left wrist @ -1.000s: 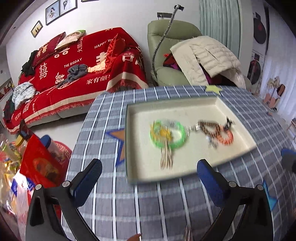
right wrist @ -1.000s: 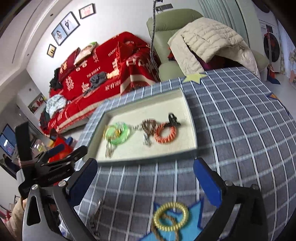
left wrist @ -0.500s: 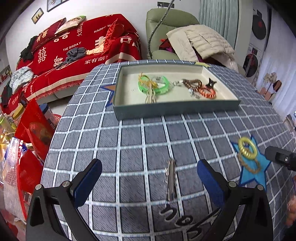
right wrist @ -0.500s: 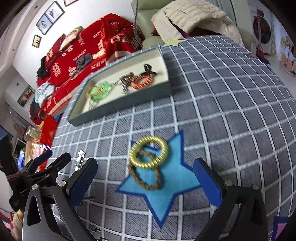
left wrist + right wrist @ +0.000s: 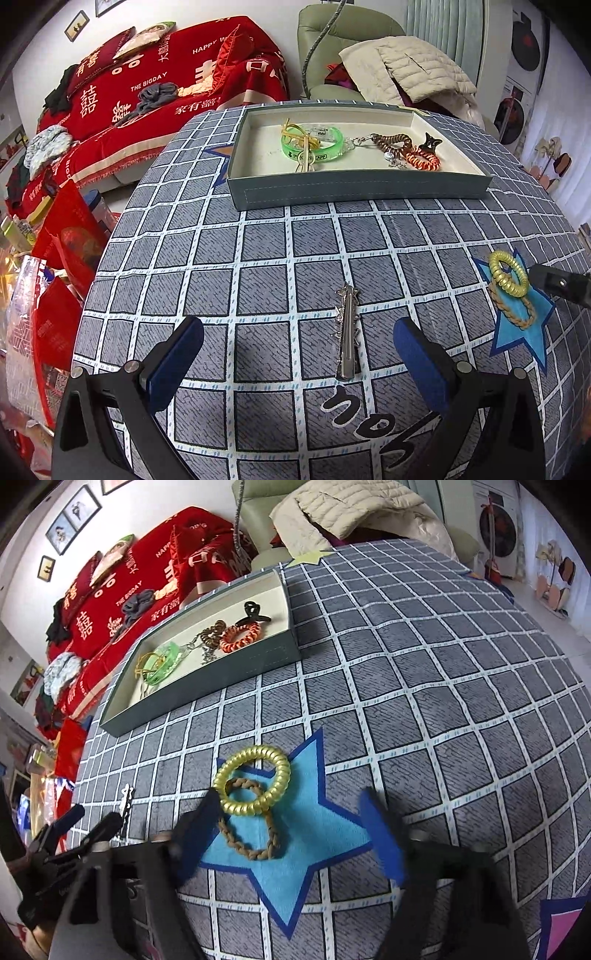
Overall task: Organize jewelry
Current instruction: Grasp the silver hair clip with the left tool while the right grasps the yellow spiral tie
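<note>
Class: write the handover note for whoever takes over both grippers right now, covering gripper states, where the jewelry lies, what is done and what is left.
Left gripper: open, empty, above the silver hair clip on the tablecloth.
Right gripper: jaws closing around the gold coil tie and braided brown tie on the blue star; not gripping yet.
Done: green bangle, brown coil, orange coil and black claw clip lie in the tray.
Left: clip and both ties into the tray.

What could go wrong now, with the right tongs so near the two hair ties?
The right tongs are closing around the braided brown tie, which the gold coil tie overlaps, so both may lift together or one may drop. The flat silver hair clip between the open left tongs may slide instead of lifting.
</note>
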{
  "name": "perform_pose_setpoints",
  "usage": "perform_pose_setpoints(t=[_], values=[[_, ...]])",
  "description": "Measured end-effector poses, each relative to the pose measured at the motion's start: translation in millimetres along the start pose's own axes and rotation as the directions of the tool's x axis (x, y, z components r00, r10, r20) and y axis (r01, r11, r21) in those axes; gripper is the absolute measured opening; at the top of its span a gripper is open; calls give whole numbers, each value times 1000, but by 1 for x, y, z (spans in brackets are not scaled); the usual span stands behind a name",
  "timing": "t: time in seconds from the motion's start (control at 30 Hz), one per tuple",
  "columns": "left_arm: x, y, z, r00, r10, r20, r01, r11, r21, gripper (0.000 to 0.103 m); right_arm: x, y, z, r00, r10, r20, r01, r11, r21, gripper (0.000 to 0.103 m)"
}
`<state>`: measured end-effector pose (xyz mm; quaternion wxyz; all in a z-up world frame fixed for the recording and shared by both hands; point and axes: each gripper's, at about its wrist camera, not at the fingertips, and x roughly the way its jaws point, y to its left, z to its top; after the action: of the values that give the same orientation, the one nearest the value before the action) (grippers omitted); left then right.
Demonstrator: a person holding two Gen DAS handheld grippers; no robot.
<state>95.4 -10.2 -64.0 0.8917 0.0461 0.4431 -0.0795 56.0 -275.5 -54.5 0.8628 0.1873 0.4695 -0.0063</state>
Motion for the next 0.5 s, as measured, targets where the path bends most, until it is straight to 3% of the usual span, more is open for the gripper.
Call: perform_pose_setpoints(t=[0.07, 0.23, 0.47, 0.5], values=[[0, -2, 1, 1000, 2, 3, -2, 1000, 5, 103, 4, -1, 3, 1000, -4, -7, 4, 1000, 7, 54], [3, -4, 1, 1000, 0, -4, 0, 1000, 10, 103, 12, 9, 10, 999, -34, -13, 33, 998, -59, 43], [11, -8, -1, 999, 2, -35, 0, 999, 41, 103, 16, 27, 6, 994, -112, -7, 108, 972, -211, 39], [12, -8, -2, 999, 1, -37, 0, 999, 45, 99, 16, 29, 5, 993, -116, -8, 111, 967, -229, 39]])
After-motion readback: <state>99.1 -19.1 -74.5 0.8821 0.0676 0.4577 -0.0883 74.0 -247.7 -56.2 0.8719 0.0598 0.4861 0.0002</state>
